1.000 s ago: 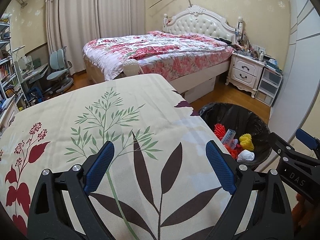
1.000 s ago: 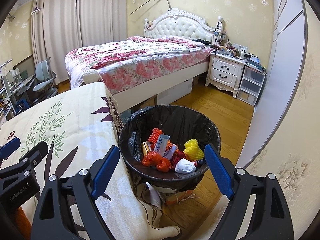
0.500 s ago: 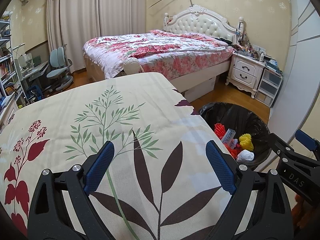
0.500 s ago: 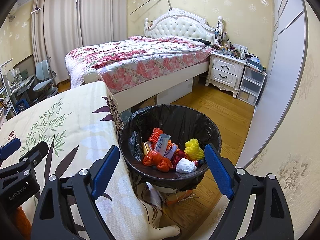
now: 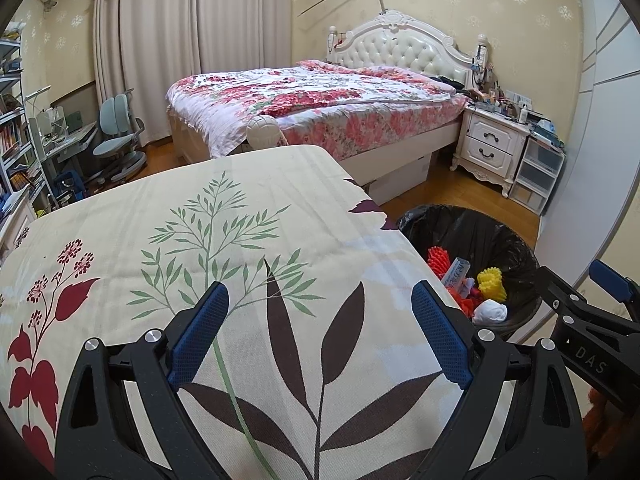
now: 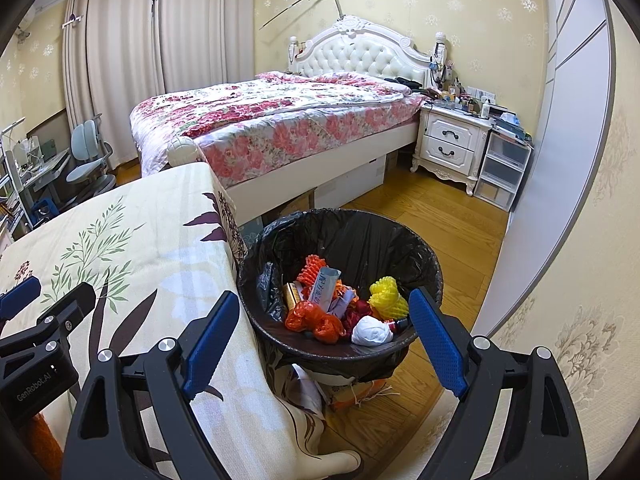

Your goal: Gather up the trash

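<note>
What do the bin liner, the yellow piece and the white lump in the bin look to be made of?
Bin liner: thin black plastic film, glossy and crinkled, folded over the rim.
Yellow piece: probably foam fruit netting, matte with a ribbed mesh look.
White lump: likely crumpled tissue or soft paper; matte, wrinkled, though cloth is possible.

1. In the left wrist view, the table's edge hides the near left part of the trash bin (image 5: 516,240).
2. The right gripper (image 5: 592,320) is cut off at the frame's right edge there.
3. At the left edge of the right wrist view, only part of the left gripper (image 6: 36,320) shows.
4. Items on the nightstand (image 6: 452,136) are too small to identify.
5. Under the bin's base, lower centre, papers and string (image 6: 360,392) are half hidden.
</note>
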Demonstrator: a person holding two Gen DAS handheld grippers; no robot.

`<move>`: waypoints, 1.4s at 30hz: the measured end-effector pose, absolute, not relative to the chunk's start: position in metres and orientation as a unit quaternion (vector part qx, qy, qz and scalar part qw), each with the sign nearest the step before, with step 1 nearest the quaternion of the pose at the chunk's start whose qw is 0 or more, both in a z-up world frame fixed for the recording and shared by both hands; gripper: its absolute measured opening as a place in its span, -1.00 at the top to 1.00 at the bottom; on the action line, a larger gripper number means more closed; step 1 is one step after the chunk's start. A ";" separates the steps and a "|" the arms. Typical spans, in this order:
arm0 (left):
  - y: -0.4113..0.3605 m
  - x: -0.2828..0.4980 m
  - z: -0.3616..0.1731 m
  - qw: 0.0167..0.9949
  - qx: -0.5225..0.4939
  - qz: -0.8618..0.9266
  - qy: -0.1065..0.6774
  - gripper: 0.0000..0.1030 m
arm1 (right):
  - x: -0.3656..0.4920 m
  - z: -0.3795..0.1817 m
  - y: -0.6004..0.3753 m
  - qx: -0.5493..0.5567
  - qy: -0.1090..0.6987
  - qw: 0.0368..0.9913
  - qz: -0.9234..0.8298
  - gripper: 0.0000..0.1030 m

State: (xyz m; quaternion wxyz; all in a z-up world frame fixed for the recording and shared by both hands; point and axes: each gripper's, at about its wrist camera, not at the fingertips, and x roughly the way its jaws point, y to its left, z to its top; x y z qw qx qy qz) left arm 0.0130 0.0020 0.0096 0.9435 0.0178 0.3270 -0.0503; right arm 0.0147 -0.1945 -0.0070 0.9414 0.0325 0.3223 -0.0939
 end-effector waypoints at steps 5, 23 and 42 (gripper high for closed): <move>0.002 0.013 0.009 0.943 0.017 -0.050 0.328 -0.76 | 0.015 -0.007 -0.195 0.033 0.323 0.941 -0.094 -0.63; 0.003 0.011 0.008 0.943 0.015 -0.051 0.329 -0.76 | 0.014 -0.006 -0.195 0.033 0.322 0.941 -0.094 -0.63; 0.004 0.010 0.009 0.943 0.010 -0.053 0.328 -0.76 | 0.015 -0.006 -0.195 0.032 0.323 0.941 -0.094 -0.63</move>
